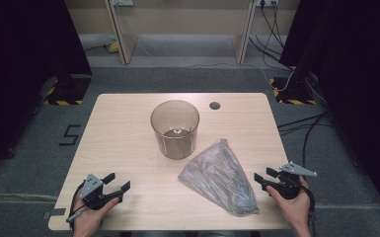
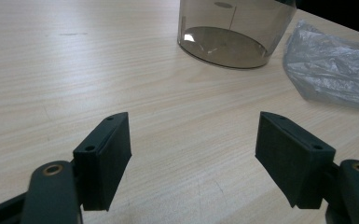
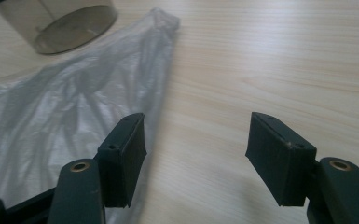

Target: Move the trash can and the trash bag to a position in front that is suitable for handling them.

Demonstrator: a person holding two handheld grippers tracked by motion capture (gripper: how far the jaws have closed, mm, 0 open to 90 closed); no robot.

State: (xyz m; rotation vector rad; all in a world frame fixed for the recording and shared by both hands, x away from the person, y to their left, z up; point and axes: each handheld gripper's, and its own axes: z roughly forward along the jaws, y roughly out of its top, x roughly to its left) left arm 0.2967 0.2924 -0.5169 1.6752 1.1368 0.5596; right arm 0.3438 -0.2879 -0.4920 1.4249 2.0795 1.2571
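The bag (image 1: 220, 177) lies flat on the table (image 1: 128, 128), crumpled, its narrow end just beside the bin (image 1: 175, 128) and its wide end toward our near edge; in the right gripper view it spreads out to the left of the jaws (image 3: 74, 107). The bin stands upright near the table's middle, clear and brownish, with nothing that we can make out inside. Our right gripper (image 1: 268, 177) hovers just beside the bag's wide end, jaws wide apart and holding nothing; our left gripper (image 1: 113, 185) sits well apart from it at the near left, jaws also wide and empty. We judge the bag the risky part: thin film lying flat gives the pads little to bite, so a pinch could slide off or drag the whole bag along the wood, and a push toward the bin could tip or shove it, since it looks light. We cannot tell where the bag's mouth is, nor whether its layers cling together. The bin's top is cut off in both gripper views.
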